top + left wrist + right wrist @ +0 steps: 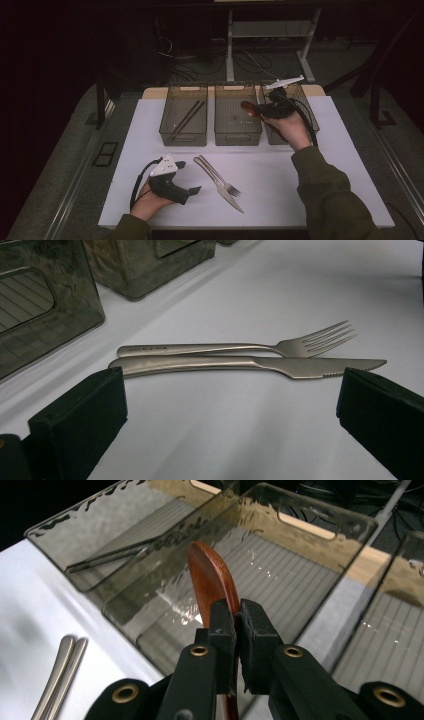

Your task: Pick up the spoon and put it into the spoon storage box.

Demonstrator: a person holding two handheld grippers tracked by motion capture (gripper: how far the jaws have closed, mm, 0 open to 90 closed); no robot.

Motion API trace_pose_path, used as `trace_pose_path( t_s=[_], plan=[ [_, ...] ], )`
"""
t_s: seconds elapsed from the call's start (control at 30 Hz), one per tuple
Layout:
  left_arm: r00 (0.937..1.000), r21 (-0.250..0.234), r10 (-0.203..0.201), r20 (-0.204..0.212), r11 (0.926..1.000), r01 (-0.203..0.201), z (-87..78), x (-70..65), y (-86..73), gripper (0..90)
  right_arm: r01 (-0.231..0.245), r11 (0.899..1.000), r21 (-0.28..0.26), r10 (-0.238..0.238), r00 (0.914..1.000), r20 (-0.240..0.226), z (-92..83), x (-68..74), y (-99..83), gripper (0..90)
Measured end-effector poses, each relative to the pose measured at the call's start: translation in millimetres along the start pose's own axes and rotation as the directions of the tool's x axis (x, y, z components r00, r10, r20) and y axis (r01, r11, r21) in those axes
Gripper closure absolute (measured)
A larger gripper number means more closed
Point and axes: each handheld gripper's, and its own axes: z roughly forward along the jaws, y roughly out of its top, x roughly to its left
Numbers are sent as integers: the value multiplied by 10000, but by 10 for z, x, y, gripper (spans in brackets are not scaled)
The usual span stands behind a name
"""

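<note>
At the near left of the white table top (300, 170) the left gripper (192, 177) sits low in the person's hand, just above the surface, its jaws standing wide apart with nothing between them. Seen along those jaws, a steel fork (235, 346) and a steel knife (250, 366) lie side by side just ahead, touching along their handles, the fork on the far side. From above the pair lies slantwise near the middle of the table, just right of that gripper, handles pointing away and tips toward the person.

Along the far edge stand three smoky clear bins in a row, close together. The left bin (184, 131) holds a pair of dark chopsticks (187, 119) lying slantwise on its floor. The middle bin (238, 131) shows a bare ribbed floor. The right bin (272, 137) is largely covered by the person's right hand and sleeve.

The right gripper (236, 617) hangs over the wall between the middle and right bins, its jaws pressed together on a reddish-brown wooden spoon (212, 582). The spoon's bowl sticks out past the jaw tips, edge-on, above the middle bin's near rim; its handle runs back down between the jaws. That bin wall stands right beneath the spoon
</note>
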Motion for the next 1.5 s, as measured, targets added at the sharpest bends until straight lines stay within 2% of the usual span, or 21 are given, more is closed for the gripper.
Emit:
trace_pose_path(
  t_s=[0.17,0.47,0.77,0.9,1.33,1.43,1.5],
  plan=[
    [10000,-49,-9,9,10000,9,0,1,-1,0,126,9999,93,-128,9998,163,147,49,147,835],
    [10000,-119,-24,91,9999,26,-5,-3,5,0,67,9999,104,-70,9996,278,419,130,343,834],
    [9998,-181,26,177,9998,-23,-9,0,11,0,-158,9998,-90,160,9995,263,641,194,446,834],
    [9998,-93,122,183,9999,-120,-5,0,14,0,-199,9997,-111,201,9995,242,744,184,435,834],
    [9995,-81,189,260,9998,-187,8,-11,16,0,-386,9978,548,376,9991,196,1001,154,248,827],
    [9994,-61,213,269,9998,-211,7,-12,15,0,-454,9971,613,450,9990,83,1002,147,209,742],
    [9994,-38,222,257,9997,-221,8,-11,12,0,-325,9977,594,325,9995,6,985,143,190,707]
  ],
)
